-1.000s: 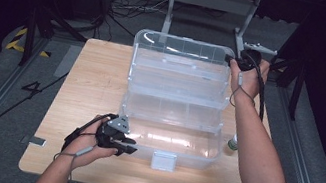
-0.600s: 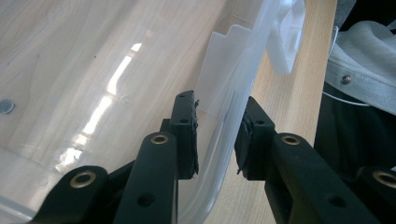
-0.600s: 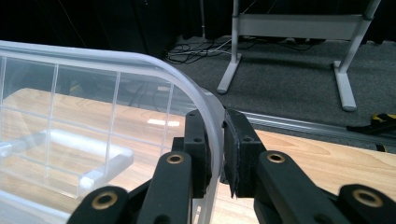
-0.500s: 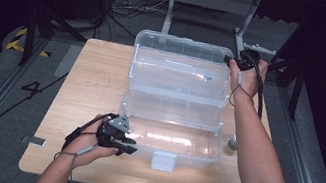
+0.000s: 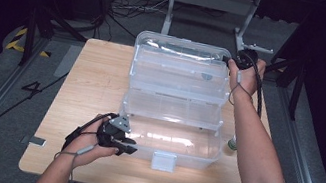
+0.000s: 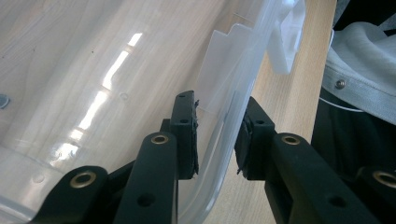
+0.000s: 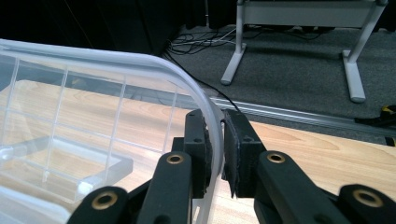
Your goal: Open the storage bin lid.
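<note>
Two black grippers, left gripper (image 5: 127, 145) and right gripper (image 5: 231, 61), each clamped on the clear, glossy plastic box (image 5: 174, 101).

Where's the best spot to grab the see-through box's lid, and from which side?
Grab the lid by its thin rim at the far right corner, coming in from the right edge, where the right gripper already pinches it. The rim is a narrow, upright plastic wall that slips between the jaws; the broad flat panel gives them nothing to close on.

- A light wooden table (image 5: 96, 85) carries the things.
- A clear plastic box (image 5: 170, 141) stands on it.
- A small green-capped item (image 5: 232, 145) lies beside the box.
</note>
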Action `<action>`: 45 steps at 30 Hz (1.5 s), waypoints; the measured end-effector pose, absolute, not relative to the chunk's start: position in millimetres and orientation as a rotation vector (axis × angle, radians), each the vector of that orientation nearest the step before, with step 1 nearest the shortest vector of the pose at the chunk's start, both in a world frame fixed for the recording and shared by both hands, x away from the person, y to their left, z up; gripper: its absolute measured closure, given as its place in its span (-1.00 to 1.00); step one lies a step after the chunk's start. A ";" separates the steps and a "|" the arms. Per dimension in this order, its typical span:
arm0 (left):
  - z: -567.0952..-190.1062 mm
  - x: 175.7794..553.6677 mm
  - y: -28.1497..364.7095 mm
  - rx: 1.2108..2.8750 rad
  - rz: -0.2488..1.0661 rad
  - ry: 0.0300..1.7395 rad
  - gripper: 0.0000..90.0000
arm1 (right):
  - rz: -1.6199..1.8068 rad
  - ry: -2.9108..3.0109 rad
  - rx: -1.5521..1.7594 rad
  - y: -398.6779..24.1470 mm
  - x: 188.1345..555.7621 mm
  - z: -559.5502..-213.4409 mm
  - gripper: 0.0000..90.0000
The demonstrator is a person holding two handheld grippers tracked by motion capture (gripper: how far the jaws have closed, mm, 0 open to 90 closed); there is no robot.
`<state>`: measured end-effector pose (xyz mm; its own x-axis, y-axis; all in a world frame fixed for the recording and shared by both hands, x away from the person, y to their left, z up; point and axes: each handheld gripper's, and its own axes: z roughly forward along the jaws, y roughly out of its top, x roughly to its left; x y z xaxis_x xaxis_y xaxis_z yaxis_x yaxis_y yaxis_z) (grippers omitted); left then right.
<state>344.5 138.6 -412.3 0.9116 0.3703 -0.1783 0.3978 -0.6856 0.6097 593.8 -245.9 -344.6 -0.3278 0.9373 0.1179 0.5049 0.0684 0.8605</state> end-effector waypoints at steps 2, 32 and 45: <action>-412.3 344.4 138.7 2.393 -0.050 0.543 0.60 | 1.192 1.879 1.438 -246.3 595.8 -346.4 0.79; -412.2 344.2 138.3 2.392 -0.051 0.555 0.59 | 1.198 1.917 1.500 -248.9 612.8 -367.9 0.80; -412.3 343.7 138.2 2.392 -0.042 0.554 0.58 | 1.217 1.948 1.526 -252.6 618.8 -377.0 0.80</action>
